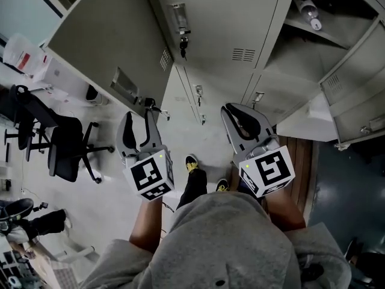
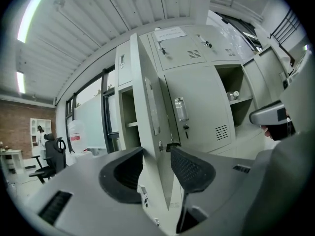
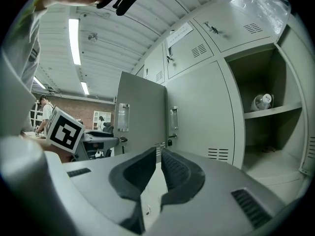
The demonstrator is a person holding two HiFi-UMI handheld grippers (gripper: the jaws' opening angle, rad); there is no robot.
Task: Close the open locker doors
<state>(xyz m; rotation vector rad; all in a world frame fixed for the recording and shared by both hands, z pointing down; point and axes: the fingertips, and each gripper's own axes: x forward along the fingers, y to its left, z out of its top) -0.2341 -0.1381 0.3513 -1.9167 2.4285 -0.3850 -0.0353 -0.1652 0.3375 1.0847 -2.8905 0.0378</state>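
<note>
At the far left, the open locker door [image 1: 102, 47] stands swung out from the bank into the room, with its free edge toward the person. It looks like thin painted sheet steel. I judge it light and stiff, free on its hinges, and smooth enough for rubber pads to slide on.

The left hand-held gripper [image 1: 138, 113] sits just at that free edge with its jaws spread. In the left gripper view the door's edge and small black latch [image 2: 172, 145] show in the gap between the jaws. I cannot tell whether a pad touches the metal.

The best place to take the door is probably its flat face close to the free edge, far from the hinge. A steady push there should serve better than a pinch, and it should ease off so the door latches rather than bounces.

Next to the right is a closed locker [image 1: 228, 23] with a key [image 1: 183, 44] hanging in its lock.

The right hand-held gripper [image 1: 231, 108] points at the lockers with its jaws pressed together on nothing.

Furthest right is an open compartment [image 1: 313, 47] with a bottle [image 1: 310, 11] on its shelf. Its own door [image 1: 355, 83] is swung wide.
</note>
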